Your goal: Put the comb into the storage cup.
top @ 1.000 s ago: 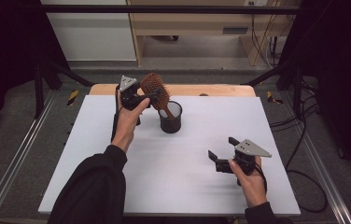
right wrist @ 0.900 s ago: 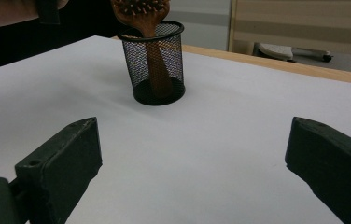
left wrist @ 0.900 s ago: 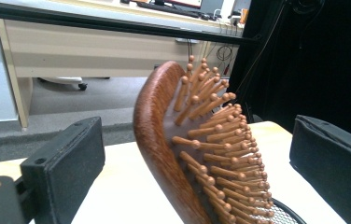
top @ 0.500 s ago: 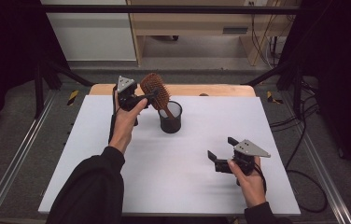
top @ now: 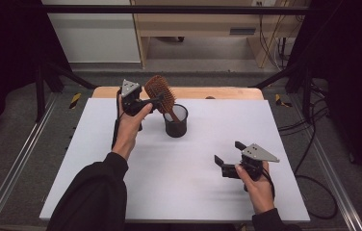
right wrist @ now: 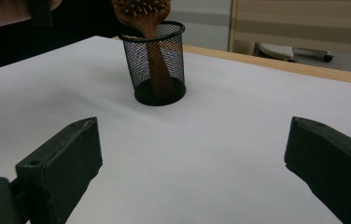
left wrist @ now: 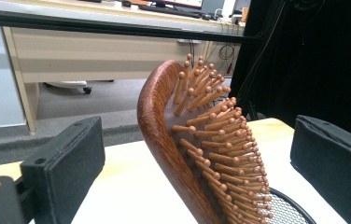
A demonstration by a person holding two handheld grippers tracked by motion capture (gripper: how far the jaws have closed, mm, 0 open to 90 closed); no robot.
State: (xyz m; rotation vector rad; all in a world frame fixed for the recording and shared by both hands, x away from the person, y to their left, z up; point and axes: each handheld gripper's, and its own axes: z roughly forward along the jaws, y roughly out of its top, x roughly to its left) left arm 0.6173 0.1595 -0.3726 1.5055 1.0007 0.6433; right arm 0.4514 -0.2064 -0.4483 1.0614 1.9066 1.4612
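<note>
Partly hidden inside mesh cup point(top: 175, 121): hairbrush point(top: 160, 93) handle, head tilted above cup rim. Left claw point(top: 151, 102) spread wide around brush head, untouched. Right claw point(top: 227, 156) released, well apart from cup, over counter point(top: 92, 159).

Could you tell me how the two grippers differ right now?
The left gripper is raised at the far side of the table, its open fingers on either side of the hairbrush that stands in the mesh cup. The right gripper sits low near the front edge, with bare table between its fingers. Both are black, open and hand-held.
</note>
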